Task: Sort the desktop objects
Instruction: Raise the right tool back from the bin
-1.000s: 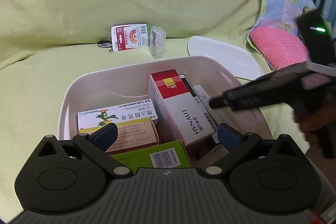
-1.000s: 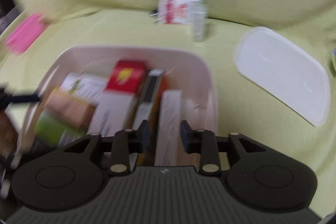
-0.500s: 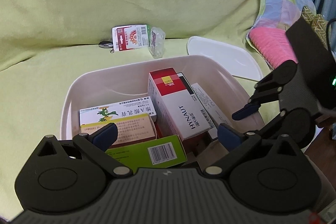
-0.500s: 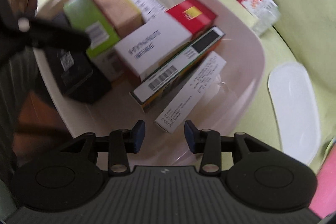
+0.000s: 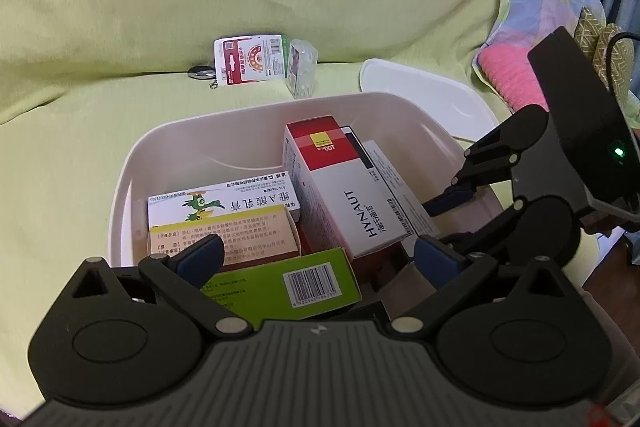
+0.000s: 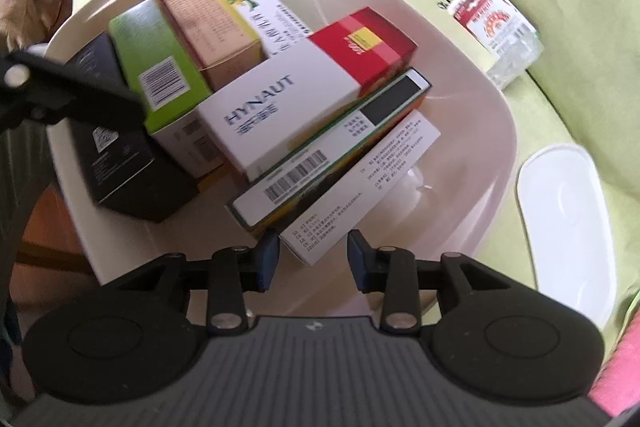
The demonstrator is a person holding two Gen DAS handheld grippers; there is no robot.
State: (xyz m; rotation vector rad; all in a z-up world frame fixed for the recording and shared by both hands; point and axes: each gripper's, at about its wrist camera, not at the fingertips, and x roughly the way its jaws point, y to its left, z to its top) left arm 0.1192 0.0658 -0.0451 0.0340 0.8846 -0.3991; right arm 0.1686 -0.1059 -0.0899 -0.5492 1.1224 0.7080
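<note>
A cream bin on the green sofa holds several medicine boxes, among them a red-and-white HYNAUT box and a green box. My left gripper hangs open over the bin's near edge, empty. My right gripper is open above the bin's right side. The near corner of a white leaflet-printed box shows between its fingers. The HYNAUT box lies further in. A red-and-white packet and a clear small case lie loose behind the bin.
A white lid lies on the sofa right of the bin, beside a pink pad and a patterned pillow. A small metal keyring lies left of the packet. A black box fills the bin's near corner.
The right gripper swung round from facing the sofa back to looking across the bin from its right side, and came closer to the white box. The left gripper stayed put.
</note>
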